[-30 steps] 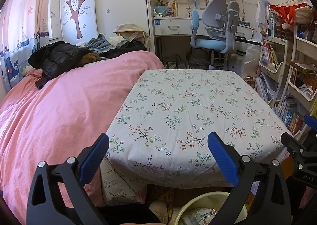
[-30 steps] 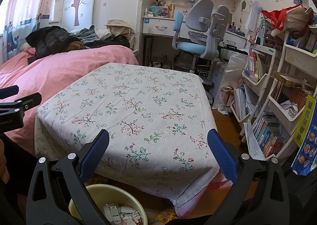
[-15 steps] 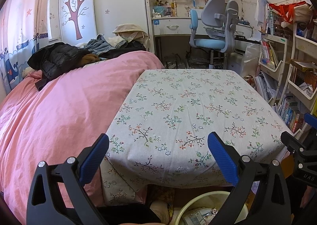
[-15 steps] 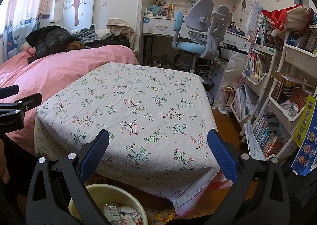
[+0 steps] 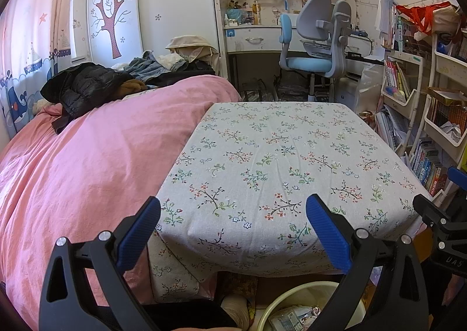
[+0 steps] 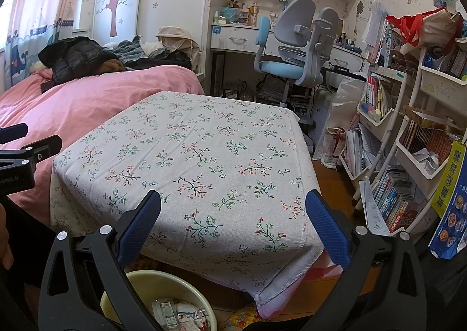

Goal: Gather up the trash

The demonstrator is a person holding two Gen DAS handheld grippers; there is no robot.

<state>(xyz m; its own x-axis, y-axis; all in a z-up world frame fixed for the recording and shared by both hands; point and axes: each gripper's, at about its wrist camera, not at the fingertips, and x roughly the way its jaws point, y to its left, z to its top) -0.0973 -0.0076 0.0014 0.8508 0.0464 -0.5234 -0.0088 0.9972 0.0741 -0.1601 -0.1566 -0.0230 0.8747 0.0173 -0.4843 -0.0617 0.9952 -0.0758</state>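
A pale yellow bin point(image 5: 292, 300) point(image 6: 163, 281) stands on the floor below the near edge of a low table covered by a floral cloth point(image 5: 277, 161) point(image 6: 204, 161). Wrappers and paper scraps point(image 6: 178, 315) lie inside the bin. My left gripper point(image 5: 233, 231) hovers open over the table's near edge, nothing between its blue pads. My right gripper point(image 6: 233, 228) is open too, above the table's near right corner, and holds nothing. I see no loose trash on the cloth. The right gripper's body point(image 5: 443, 226) shows at the right of the left wrist view.
A bed with a pink cover point(image 5: 87, 161) presses against the table's left side, clothes piled at its far end. Shelf carts with books point(image 6: 408, 156) crowd the right. A desk chair point(image 6: 294, 50) and desk stand behind the table. The floor strip point(image 6: 329, 185) between table and shelves is narrow.
Both grippers stay open and almost still. The left wrist view has shifted very slightly; nothing on the table or in the bin has moved.
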